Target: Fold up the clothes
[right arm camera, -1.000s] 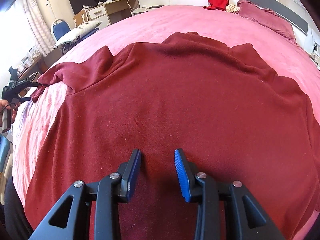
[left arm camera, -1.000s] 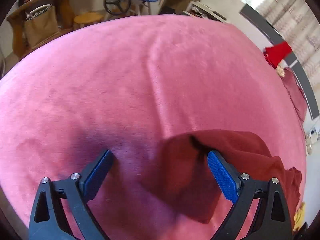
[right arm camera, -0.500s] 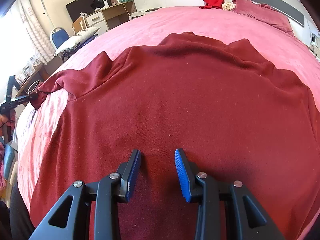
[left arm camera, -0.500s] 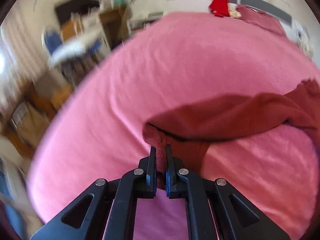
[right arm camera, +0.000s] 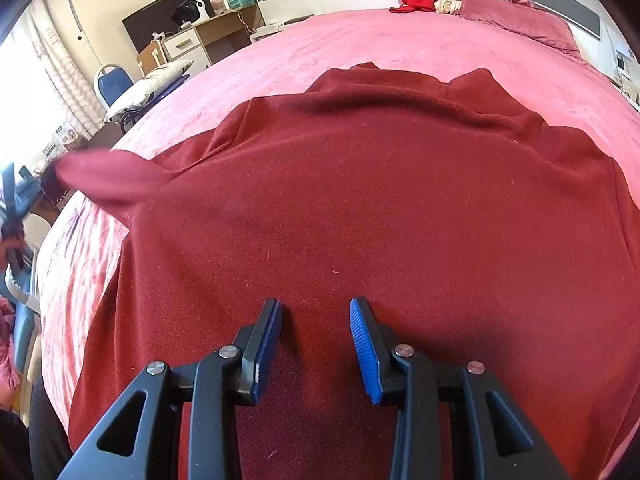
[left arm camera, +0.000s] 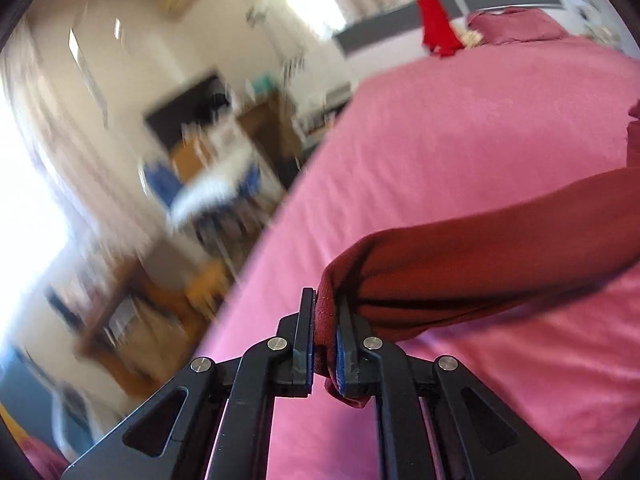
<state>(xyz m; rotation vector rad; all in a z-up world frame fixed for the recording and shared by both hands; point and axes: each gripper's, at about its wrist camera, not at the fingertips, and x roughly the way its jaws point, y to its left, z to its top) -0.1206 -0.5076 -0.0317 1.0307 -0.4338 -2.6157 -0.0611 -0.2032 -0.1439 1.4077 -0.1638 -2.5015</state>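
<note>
Left wrist: left tool (left arm camera: 325,334) pinching dark red garment's (right arm camera: 380,220) sleeve cuff (left arm camera: 326,312), lifted off pink bed (left arm camera: 460,132); bed beyond garment bare. Right tool (right arm camera: 315,344) spread above garment's flat body.

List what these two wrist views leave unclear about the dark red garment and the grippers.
- Left wrist view: the room beside the bed is motion-blurred; the sleeve runs off the right edge.
- Right wrist view: the left gripper is blurred at the left edge.
- Right wrist view: the garment hem is hidden under the right gripper; contact with the cloth is unclear.
</note>
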